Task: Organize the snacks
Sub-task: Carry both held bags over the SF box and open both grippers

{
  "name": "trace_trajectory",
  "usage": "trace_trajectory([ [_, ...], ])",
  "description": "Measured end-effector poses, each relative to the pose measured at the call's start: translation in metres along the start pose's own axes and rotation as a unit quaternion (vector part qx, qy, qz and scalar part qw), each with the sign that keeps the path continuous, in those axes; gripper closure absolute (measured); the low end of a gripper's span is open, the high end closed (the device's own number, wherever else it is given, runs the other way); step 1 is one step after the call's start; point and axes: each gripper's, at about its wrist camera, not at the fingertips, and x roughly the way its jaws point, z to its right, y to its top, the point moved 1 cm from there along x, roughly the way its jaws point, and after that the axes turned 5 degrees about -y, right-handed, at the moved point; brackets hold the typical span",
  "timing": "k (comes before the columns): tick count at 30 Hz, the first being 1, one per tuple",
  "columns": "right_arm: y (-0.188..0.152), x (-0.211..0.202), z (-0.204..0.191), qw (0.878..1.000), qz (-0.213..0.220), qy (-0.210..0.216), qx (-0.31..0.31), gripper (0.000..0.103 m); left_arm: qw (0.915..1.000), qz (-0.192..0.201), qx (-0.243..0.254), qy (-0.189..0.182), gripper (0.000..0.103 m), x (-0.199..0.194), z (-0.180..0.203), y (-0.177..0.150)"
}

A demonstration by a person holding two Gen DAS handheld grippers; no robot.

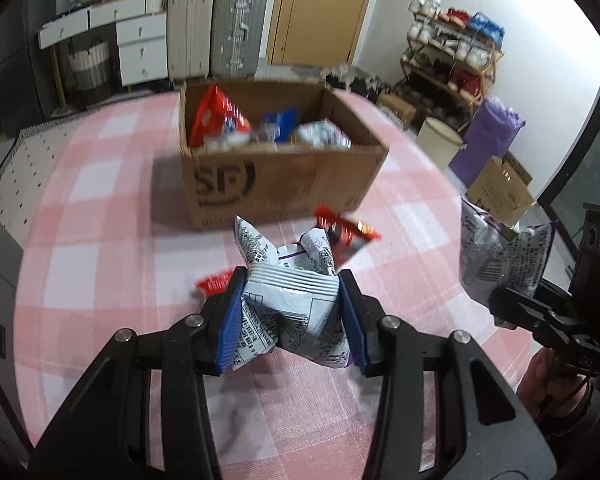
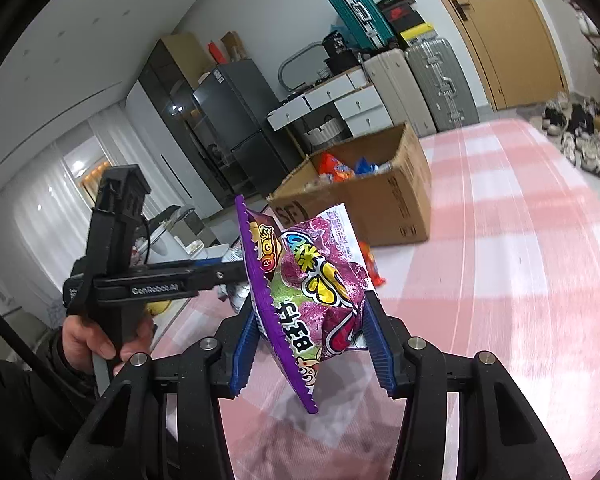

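Jaws grip two packets [image 1: 292,304]; perhaps two loose.

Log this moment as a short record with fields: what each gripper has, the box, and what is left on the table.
left gripper: jaws shut on a white packet, held above the table
right gripper: jaws shut on a purple packet, also off the table
box: cardboard, open on top, on the pink checked cloth; holds red, blue and white packets
left on cloth: a red packet in front of the box, and a red one beside the left jaws
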Motion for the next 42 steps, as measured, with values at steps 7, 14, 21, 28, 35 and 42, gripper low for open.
trace_trajectory([
  [7, 0.037, 0.001, -0.025, 0.999, 0.022, -0.002, -0.031, 0.053, 0.9991, 0.034, 0.024, -0.006, 0.061, -0.03, -0.008, 0.025],
  [14, 0.076, 0.009, -0.044, 0.998, 0.035, 0.002, -0.056, 0.053, 0.9984, 0.049, 0.024, -0.01, 0.061, -0.049, -0.026, 0.057],
  [21, 0.114, 0.018, -0.052, 0.997, 0.047, 0.005, -0.068, 0.053, 0.9978, 0.06, 0.024, -0.016, 0.061, -0.058, -0.032, 0.091],
  [28, 0.153, 0.026, -0.051, 0.996, 0.06, 0.014, -0.063, 0.053, 0.997, 0.074, 0.01, -0.021, 0.061, -0.07, -0.041, 0.13],
  [35, 0.183, 0.036, -0.043, 0.997, 0.064, 0.012, -0.052, 0.053, 0.996, 0.087, 0.006, -0.021, 0.061, -0.068, -0.04, 0.169],
  [42, 0.201, 0.051, -0.031, 0.997, 0.064, 0.002, -0.047, 0.053, 0.9949, 0.097, -0.015, -0.025, 0.061, -0.054, -0.042, 0.198],
])
